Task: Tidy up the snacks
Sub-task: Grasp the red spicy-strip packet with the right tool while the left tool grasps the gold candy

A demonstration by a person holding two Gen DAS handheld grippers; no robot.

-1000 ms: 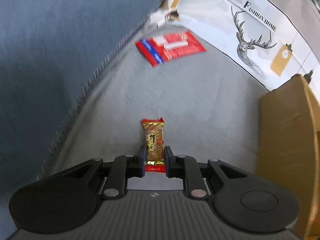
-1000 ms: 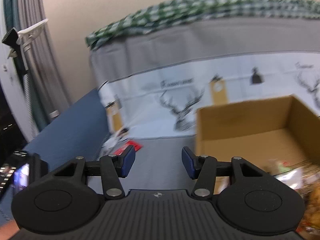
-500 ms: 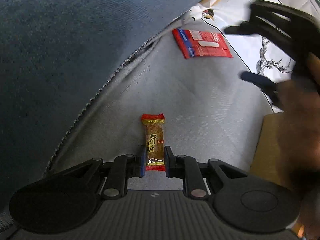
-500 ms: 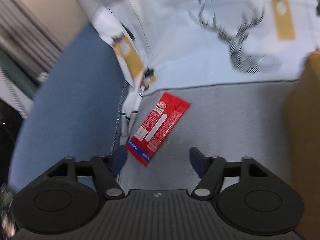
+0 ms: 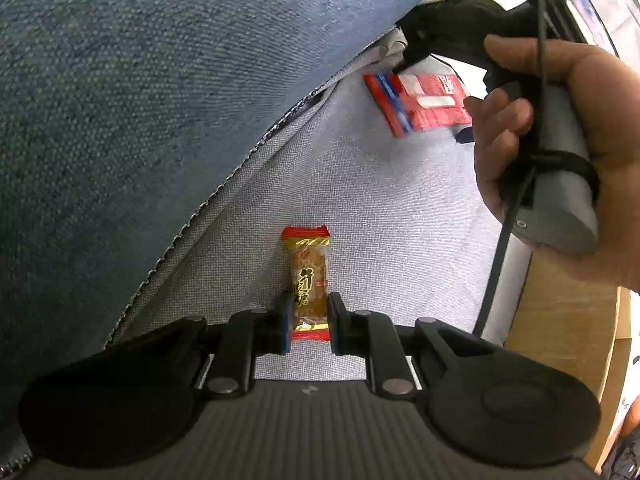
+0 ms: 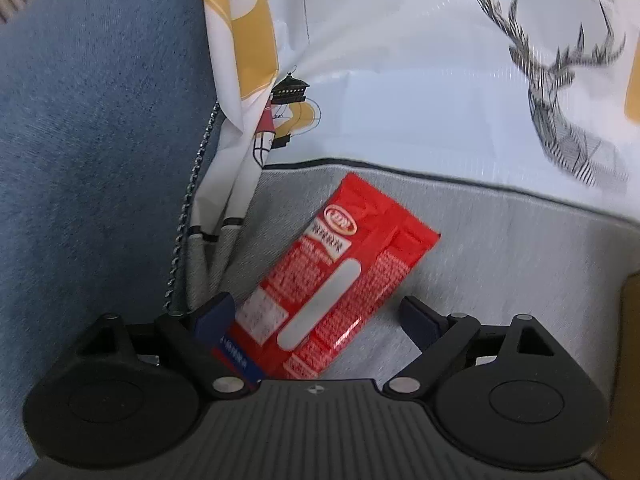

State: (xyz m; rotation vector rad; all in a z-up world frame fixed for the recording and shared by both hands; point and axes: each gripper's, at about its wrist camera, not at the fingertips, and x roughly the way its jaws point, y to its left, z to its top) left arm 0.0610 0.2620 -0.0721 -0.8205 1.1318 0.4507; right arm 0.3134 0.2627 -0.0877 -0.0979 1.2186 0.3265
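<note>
A small gold snack bar with red ends (image 5: 309, 276) lies lengthwise on the grey seat fabric (image 5: 380, 220), and my left gripper (image 5: 308, 316) is shut on its near end. A flat red packet (image 6: 336, 280) lies slanted on the same fabric, near the white cloth. My right gripper (image 6: 316, 314) points down over it with the jaws opening wide. The packet's near half sits between the pads, and neither pad presses on it. In the left wrist view a hand (image 5: 560, 128) holds that gripper above the red packet (image 5: 424, 104).
A blue padded cushion (image 5: 160, 80) rises along the left, with a zipper seam (image 6: 188, 220) at its foot. A white cloth printed with deer (image 6: 440, 80) hangs behind. A cardboard box (image 5: 560, 340) stands at the right; its edge (image 6: 628, 360) is close to my right gripper.
My right gripper swung down from the box to the red packet and its jaws spread wider. The left gripper kept its hold on the snack bar and rolled a little.
</note>
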